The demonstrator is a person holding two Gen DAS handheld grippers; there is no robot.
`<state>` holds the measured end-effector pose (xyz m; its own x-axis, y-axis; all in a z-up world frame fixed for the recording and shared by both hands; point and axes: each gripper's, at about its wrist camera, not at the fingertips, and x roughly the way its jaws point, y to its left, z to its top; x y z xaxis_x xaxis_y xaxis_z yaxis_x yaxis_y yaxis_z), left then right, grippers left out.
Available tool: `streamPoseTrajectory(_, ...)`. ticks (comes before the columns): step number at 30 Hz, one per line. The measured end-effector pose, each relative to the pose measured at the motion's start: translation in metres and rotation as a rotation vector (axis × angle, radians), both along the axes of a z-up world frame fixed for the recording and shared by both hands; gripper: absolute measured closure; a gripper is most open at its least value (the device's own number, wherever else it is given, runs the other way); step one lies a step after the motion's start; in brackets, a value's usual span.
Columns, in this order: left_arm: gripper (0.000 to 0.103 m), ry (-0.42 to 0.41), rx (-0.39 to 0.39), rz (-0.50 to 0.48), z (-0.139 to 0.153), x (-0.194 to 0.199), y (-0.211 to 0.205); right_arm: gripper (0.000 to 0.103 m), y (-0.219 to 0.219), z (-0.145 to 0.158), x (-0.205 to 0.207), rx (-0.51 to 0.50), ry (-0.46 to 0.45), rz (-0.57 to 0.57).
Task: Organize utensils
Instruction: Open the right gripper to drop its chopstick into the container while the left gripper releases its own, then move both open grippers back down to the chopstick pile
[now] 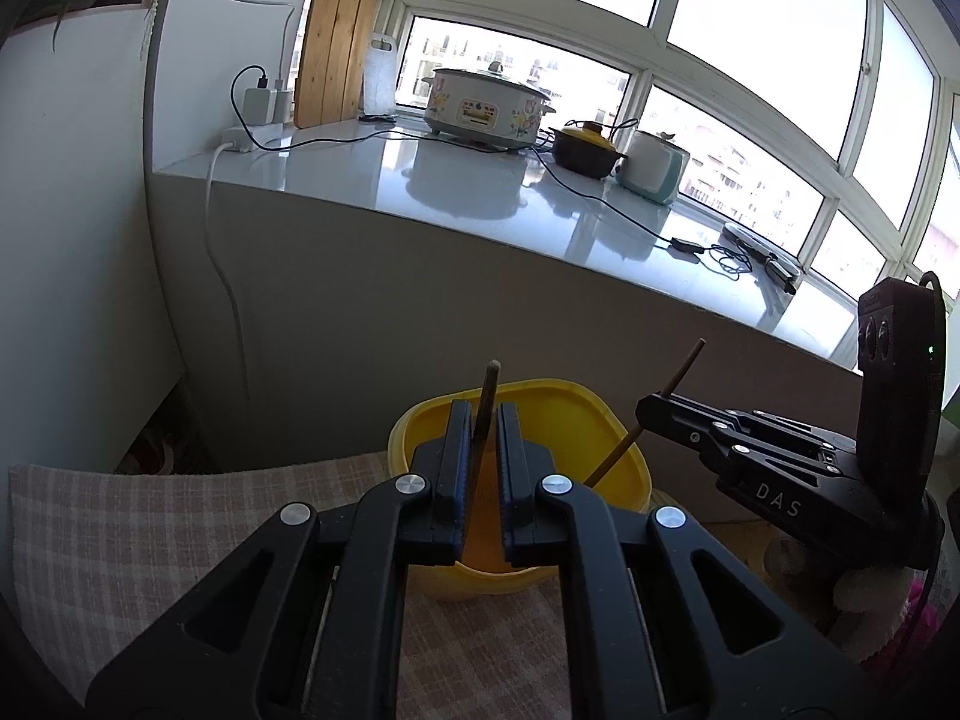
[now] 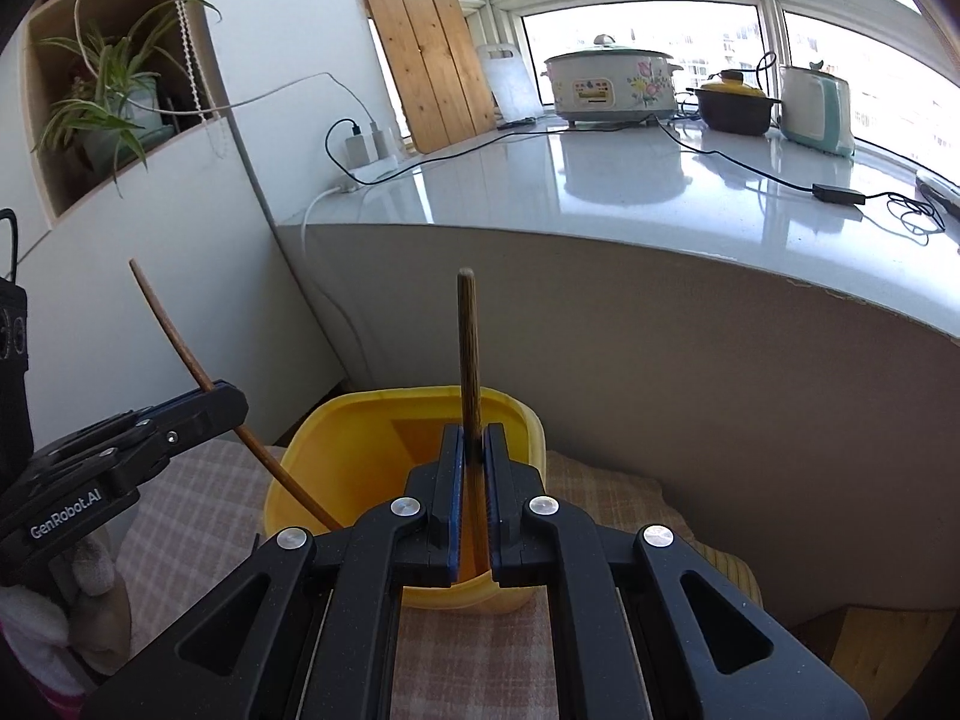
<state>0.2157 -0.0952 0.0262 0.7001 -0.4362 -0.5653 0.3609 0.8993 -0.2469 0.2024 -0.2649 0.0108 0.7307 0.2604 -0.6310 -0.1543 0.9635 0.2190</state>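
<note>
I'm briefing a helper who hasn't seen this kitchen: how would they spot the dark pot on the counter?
Start at the grey counter under the big window. Right of the flowered cooker and left of the white and mint appliance sits the dark pot. Its yellow lid sets it apart.

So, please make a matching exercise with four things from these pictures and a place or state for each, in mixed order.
Things:
1. left gripper
2. yellow container
3. dark pot with yellow lid
4. wooden board

Places or states:
a. leans by the window
b. stands on the checked cloth
c. shut on a chopstick
d. sits between cooker and mint appliance

Pairs: 1-c, 2-b, 3-d, 4-a
</note>
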Motion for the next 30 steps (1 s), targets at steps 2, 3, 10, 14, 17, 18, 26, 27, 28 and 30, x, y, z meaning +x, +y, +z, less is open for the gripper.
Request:
streamPoseTrajectory(2, 0.09, -0.004, 0.002, -0.006, 0.001, -0.004, 0.001, 0.096, 0.001, 0.002, -0.002, 0.0, -0.002, 0.0)
streamPoseTrajectory(3, 0.09, -0.008, 0.004, -0.007, 0.002, -0.006, 0.001, 0.094, 0.002, 0.003, -0.003, -0.003, -0.005, -0.001)
streamPoseTrajectory(10, 0.09, -0.037, -0.019, 0.016, 0.013, -0.023, 0.019, 0.083, 0.003, 0.017, -0.019, -0.018, -0.055, -0.016)
streamPoseTrajectory(14, 0.09, -0.047, -0.018, 0.028, 0.016, -0.034, 0.032, 0.083, 0.002, 0.028, -0.03, -0.014, -0.085, -0.022)
streamPoseTrajectory(17, 0.09, -0.05, -0.014, 0.039, 0.016, -0.041, 0.042, 0.083, 0.004, 0.033, -0.039, -0.017, -0.103, -0.018)
streamPoseTrajectory(18, 0.09, -0.051, -0.013, 0.042, 0.016, -0.044, 0.045, 0.083, 0.005, 0.034, -0.041, -0.017, -0.107, -0.016)
streamPoseTrajectory(26, 0.081, -0.001, 0.008, 0.066, -0.005, -0.067, 0.077, 0.083, 0.016, 0.029, -0.058, 0.008, -0.084, 0.033)
streamPoseTrajectory(27, 0.081, 0.01, 0.013, 0.074, -0.01, -0.071, 0.082, 0.083, 0.017, 0.026, -0.06, 0.012, -0.074, 0.043)
streamPoseTrajectory(28, 0.081, 0.02, 0.019, 0.079, -0.014, -0.074, 0.087, 0.083, 0.019, 0.024, -0.062, 0.015, -0.064, 0.053)
streamPoseTrajectory(30, 0.081, 0.044, 0.032, 0.094, -0.024, -0.08, 0.096, 0.083, 0.024, 0.018, -0.067, 0.014, -0.046, 0.072)
